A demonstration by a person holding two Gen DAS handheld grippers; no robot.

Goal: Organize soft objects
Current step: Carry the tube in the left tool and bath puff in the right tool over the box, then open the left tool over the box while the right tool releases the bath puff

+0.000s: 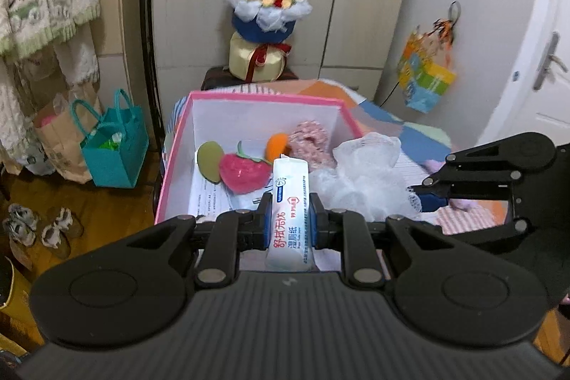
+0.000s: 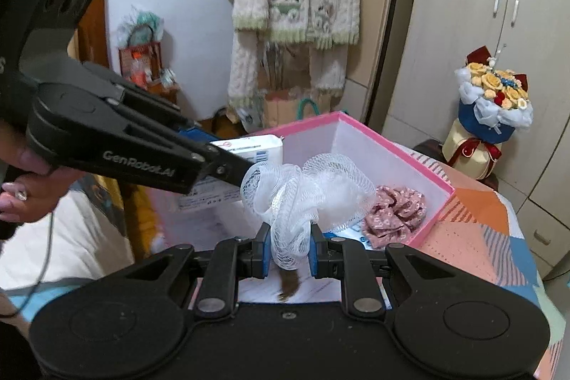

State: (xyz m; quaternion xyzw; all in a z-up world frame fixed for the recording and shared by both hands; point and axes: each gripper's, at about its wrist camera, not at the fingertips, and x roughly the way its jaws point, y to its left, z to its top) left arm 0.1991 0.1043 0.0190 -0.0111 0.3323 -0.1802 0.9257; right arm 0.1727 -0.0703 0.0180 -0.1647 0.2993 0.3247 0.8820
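Left gripper [image 1: 289, 225] fingers closed on a wet-wipes pack [image 1: 289, 212]: white soft pouch, blue and red print, long axis running straight out along the fingers, far end pointing into the pink box [image 1: 167, 180] and hanging over its near wall. Pack is clamped around mid-length, near end sticking back toward the camera. Right gripper [image 2: 288, 250] fingers closed on a white mesh bath pouf [image 2: 302, 191]; the pinched part is squeezed into a narrow neck, the rest bulges out ahead over the box's open top, no clear long axis. In the left wrist view the pouf sits at the box's right rim, just beside the pack. Box has a pink outside, white inside, and rests on a bed with a patchwork cover [image 2: 473, 223]. Inside it: pink strawberry plush [image 1: 244, 173], olive-green plush [image 1: 210, 161], orange plush [image 1: 277, 145], pink floral scrunchie [image 2: 395, 211], and printed paper on the bottom.
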